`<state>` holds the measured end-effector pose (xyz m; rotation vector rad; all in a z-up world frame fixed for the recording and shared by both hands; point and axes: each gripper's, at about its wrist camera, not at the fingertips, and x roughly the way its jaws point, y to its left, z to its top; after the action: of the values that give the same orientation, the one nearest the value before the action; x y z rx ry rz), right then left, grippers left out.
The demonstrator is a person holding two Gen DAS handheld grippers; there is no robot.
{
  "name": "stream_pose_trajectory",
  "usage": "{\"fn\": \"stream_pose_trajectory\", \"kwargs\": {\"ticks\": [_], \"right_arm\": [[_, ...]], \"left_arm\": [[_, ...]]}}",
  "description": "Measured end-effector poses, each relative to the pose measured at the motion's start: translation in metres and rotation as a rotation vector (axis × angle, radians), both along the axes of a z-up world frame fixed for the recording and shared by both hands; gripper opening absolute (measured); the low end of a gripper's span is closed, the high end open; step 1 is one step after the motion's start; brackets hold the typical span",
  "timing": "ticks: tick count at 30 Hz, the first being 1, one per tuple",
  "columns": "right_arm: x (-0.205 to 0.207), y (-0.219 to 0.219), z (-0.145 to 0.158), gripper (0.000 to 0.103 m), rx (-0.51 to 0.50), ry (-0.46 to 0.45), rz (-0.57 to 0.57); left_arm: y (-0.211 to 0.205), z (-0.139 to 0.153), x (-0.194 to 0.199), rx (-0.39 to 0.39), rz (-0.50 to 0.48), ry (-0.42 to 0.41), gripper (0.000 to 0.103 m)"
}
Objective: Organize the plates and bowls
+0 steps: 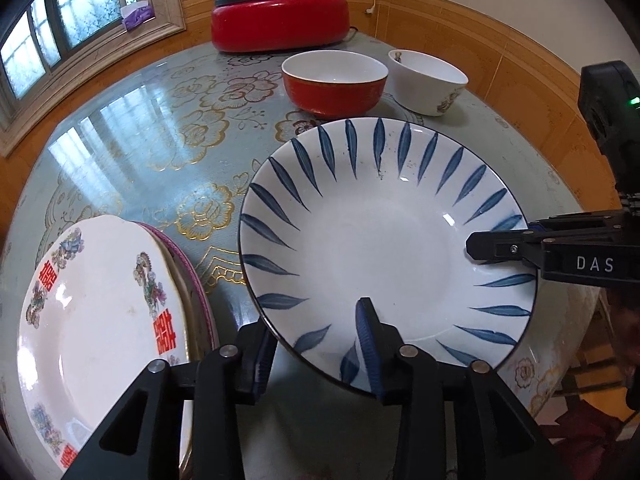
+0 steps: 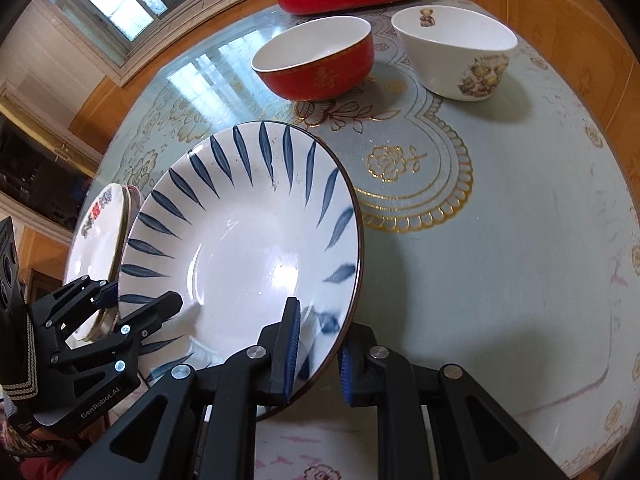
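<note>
Nearest the table's front edge, both grippers straddled the rim of the wide white ceramic plate with blue leaf strokes (image 1: 384, 248) — the left gripper (image 1: 316, 356) at its near rim, one finger inside the well and one beneath, the right gripper (image 2: 318, 354) likewise on the plate's right rim. Whether the pads actually pinched the rim I could not tell. The plate looked lifted and tilted. It seemed to me stiff, glazed, slippery and breakable, so the thin rim was the sensible hold. Just to its left, at the table's front-left edge, sat a stack of white plates with red characters (image 1: 100, 320), its rim near the blue plate's — little clearance there. Farther back, toward the table's far edge, stood a red bowl (image 1: 334, 82) and a white bowl with a bear print (image 1: 428, 80), close together; behind them a red lidded electric pot (image 1: 280, 20). The patterned blue-green tabletop (image 1: 160, 152) lay open at left.
</note>
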<state>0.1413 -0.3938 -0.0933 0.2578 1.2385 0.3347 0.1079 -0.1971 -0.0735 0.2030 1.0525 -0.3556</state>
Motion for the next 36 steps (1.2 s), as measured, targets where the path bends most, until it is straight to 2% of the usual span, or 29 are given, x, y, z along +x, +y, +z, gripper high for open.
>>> {"fn": "stream_pose_trajectory", "kwargs": {"ticks": [4,6,10,13,16,19,28,34,36], "right_arm": [[-0.003,-0.009,0.014,0.022,0.019,-0.02,-0.021],[-0.001,-0.015,0.024,0.026,0.014,-0.038,-0.035],[0.004,-0.027,0.038,0.028,0.016,-0.071,-0.074],[0.01,-0.034,0.047,0.029,0.021,-0.092,-0.092],[0.021,-0.039,0.055,0.03,0.015,-0.102,-0.105],[0.034,-0.044,0.061,0.03,0.013,-0.099,-0.118],[0.098,-0.041,0.058,0.032,0.086,-0.048,-0.175],[0.144,-0.028,0.044,0.032,0.096,0.0,-0.159],[0.157,-0.027,0.039,0.032,0.095,0.016,-0.171]], "left_arm": [[0.003,0.013,-0.005,-0.012,-0.021,-0.021,0.058],[0.004,0.02,-0.007,-0.019,-0.027,-0.037,0.061],[0.008,0.036,-0.006,-0.051,-0.025,-0.062,0.068],[0.014,0.048,0.003,-0.081,0.002,-0.087,0.075],[0.018,0.059,0.017,-0.077,0.04,-0.113,0.077],[0.024,0.069,0.032,-0.073,0.083,-0.139,0.087],[0.037,0.082,0.1,-0.124,0.238,-0.096,0.087],[0.023,0.076,0.134,-0.086,0.225,-0.08,0.087],[0.019,0.072,0.146,-0.1,0.228,-0.061,0.087]]}}
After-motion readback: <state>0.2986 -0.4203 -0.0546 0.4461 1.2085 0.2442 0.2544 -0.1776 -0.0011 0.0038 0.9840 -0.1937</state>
